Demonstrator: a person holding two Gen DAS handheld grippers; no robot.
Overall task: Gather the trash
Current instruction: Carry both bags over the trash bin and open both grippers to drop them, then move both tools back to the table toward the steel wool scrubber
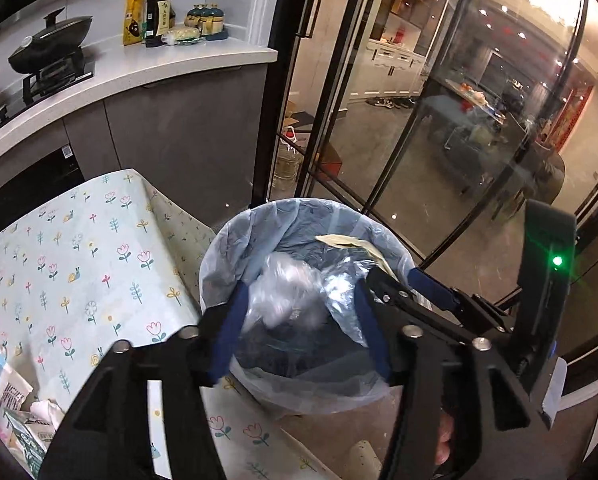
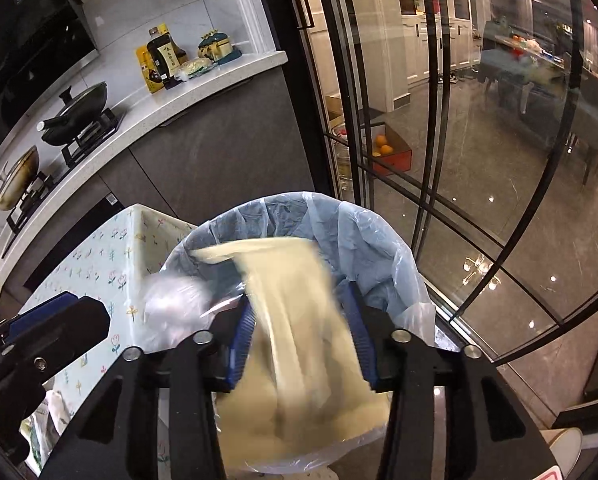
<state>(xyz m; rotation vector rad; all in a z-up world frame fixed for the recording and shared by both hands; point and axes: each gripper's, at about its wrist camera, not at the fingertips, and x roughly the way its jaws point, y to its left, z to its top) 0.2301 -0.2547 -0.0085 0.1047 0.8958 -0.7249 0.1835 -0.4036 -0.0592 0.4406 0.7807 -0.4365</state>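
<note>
Over the bin (image 2: 375, 240), wrapper (image 2: 295, 320) between right gripper's (image 2: 301, 328) open jaws.

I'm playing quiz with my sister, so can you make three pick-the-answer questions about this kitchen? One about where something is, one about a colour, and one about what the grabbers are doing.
1. Where does the bin stand?
A. on the counter
B. on the floor beside the table
C. on the stove

2. What colour are the gripper pads?
A. red
B. green
C. blue

3. What is the right gripper doing with the paper?
A. jaws open, paper loose between them over the bin
B. pressing it flat on the table
C. holding nothing, far from the bin

Answers:
1 B: the lined bin sits low next to the flowered table.
2 C: blue strips line the fingers in both views.
3 A: the blurred cream sheet hangs between spread fingers above the liner, as the clear wrap does at the left gripper.
</note>
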